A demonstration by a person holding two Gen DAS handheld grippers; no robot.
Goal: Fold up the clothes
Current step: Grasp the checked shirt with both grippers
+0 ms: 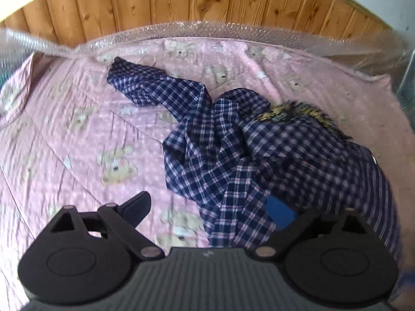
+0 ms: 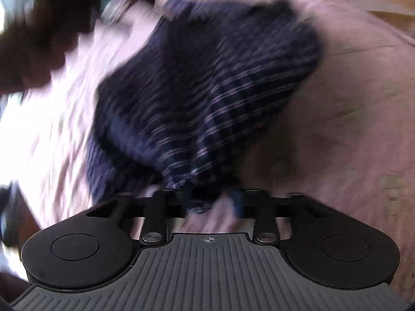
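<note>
A navy plaid garment [image 1: 233,155] with a fur-trimmed hood [image 1: 298,114] lies crumpled on the pink bedspread [image 1: 77,134], one sleeve stretched toward the far left. My left gripper [image 1: 210,210] is open just above its near edge; the left finger [image 1: 137,204] shows over the bedspread, and the right finger with its blue pad [image 1: 281,213] sits against the cloth. In the blurred right wrist view my right gripper [image 2: 207,199] is shut on a bunch of the plaid garment [image 2: 207,90], which hangs stretched away from it.
A wooden headboard [image 1: 207,5] and bubble wrap [image 1: 233,29] line the bed's far edge. The bedspread [image 2: 350,103] carries a teddy bear print. A dark blurred shape [image 2: 39,39] fills the right wrist view's upper left.
</note>
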